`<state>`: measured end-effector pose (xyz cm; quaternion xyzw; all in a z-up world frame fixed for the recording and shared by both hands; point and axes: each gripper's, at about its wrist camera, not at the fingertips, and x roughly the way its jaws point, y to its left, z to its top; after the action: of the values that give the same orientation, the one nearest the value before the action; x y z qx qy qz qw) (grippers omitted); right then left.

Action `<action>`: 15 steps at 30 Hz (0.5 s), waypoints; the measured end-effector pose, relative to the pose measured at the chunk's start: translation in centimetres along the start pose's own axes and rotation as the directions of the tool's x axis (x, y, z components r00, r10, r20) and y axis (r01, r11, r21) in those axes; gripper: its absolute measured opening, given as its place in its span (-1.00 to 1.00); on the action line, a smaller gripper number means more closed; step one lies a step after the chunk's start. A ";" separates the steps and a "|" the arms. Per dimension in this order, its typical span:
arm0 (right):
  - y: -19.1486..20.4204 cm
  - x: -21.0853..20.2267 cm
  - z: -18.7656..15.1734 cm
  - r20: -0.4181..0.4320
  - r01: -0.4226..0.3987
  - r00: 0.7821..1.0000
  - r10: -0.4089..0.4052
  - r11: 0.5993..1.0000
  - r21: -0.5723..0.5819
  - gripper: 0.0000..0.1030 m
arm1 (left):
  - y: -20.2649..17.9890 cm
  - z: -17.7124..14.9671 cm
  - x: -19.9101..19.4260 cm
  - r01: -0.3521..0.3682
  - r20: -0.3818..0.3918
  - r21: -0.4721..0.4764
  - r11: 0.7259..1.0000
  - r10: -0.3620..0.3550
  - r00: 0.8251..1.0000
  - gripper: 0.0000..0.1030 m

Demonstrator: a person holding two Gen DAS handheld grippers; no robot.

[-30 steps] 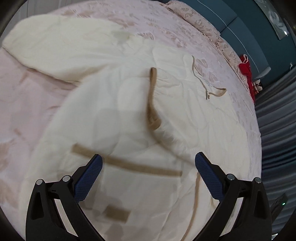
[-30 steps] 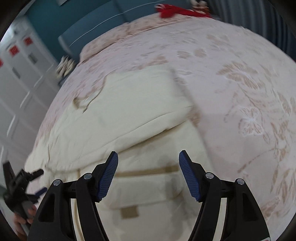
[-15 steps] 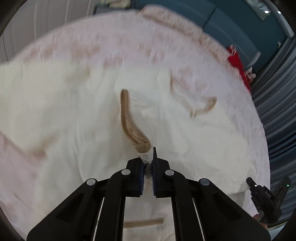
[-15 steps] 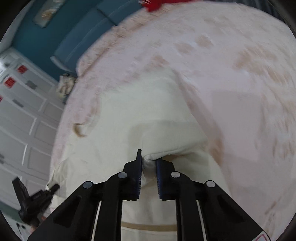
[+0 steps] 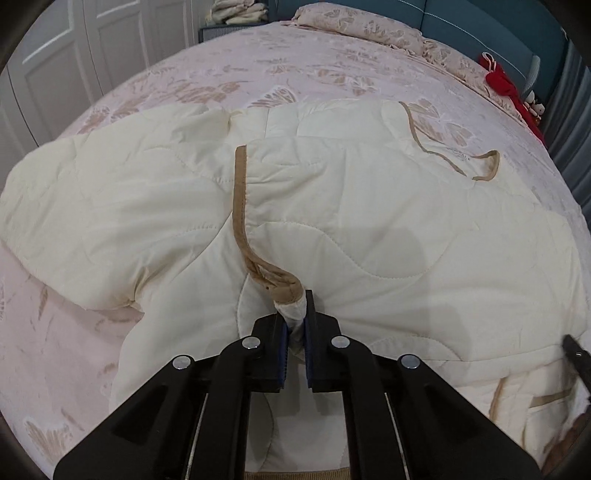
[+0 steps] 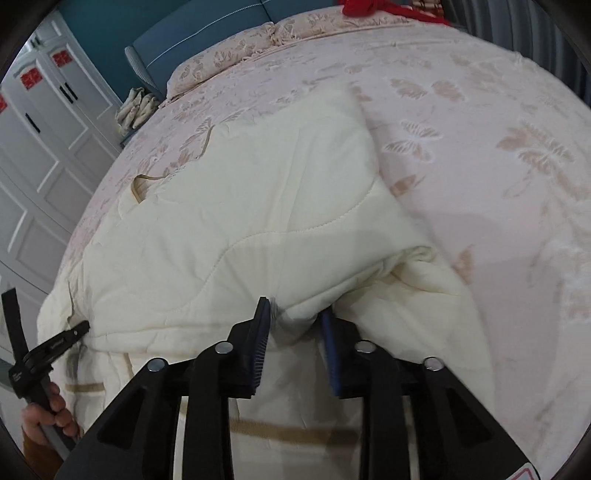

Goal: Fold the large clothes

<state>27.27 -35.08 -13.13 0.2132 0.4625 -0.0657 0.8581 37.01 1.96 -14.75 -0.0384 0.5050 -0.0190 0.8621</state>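
Garment: cream quilted coat (image 5: 369,221) with tan trim, spread on the bed straight ahead of both my grippers, its near part bunched up toward my fingers.
Left gripper (image 5: 295,325): my fingers are pressed together on a pinch of the coat's tan-edged front, a twist of white fabric squeezed between the blue pads.
Tan trim (image 5: 240,206): it runs from my left fingertips up and away, then stands as a strip along the coat's front edge.
Right gripper (image 6: 295,325): my jaws are opening, with a fold of cream fabric lying in the gap; I cannot tell if the pads press on it.
Beyond my right fingers: the coat's quilted panel (image 6: 258,206) stretches away and to the left, ending at a thin tan loop (image 6: 138,184).
Left of my right fingers: a hand (image 6: 48,417) holds the other gripper's handle at the coat's edge.
Bedspread (image 6: 480,147): pink with butterfly patterns, lying under the coat, bare to the right of my right fingers.
Farthest: a matching pillow (image 5: 358,29) and red cloth (image 5: 506,88) against a teal headboard (image 5: 480,22).
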 end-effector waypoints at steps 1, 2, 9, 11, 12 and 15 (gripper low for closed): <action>-0.1 -0.9 0.0 0.012 0.030 0.999 -0.030 0.999 -0.015 -0.44 | 0.0 0.1 -0.2 -0.002 0.000 -0.003 1.000 0.002 1.000 -0.83; -0.1 -1.7 -0.3 0.024 0.046 0.999 -0.046 0.999 -0.025 -0.44 | 0.4 0.2 -0.6 0.003 -0.002 -0.016 1.000 -0.003 1.000 -0.77; -1.2 -7.8 1.9 0.186 0.128 0.976 -0.114 0.990 -0.066 -0.59 | 1.5 1.7 -7.8 -0.018 0.155 -0.048 0.999 0.025 0.988 -0.48; -0.5 -6.7 3.0 0.186 0.137 0.976 -0.117 0.986 -0.095 -0.77 | 0.2 2.4 -7.8 0.017 0.156 -0.027 0.999 -0.012 0.988 -0.48; -0.1 -5.7 3.4 0.173 0.133 0.979 -0.112 0.985 -0.110 -0.80 | -0.6 2.6 -7.2 0.027 0.143 -0.012 1.000 -0.025 0.989 -0.48; 0.4 -2.7 2.9 0.115 0.150 0.984 -0.133 0.977 -0.150 -0.88 | -2.6 2.4 -4.3 -0.014 0.099 0.040 0.999 0.010 0.995 -0.48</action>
<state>28.07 -36.16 -9.40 0.1072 0.4346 -0.1010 0.8885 36.96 -0.26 -9.61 -0.0189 0.4616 -0.0221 0.8866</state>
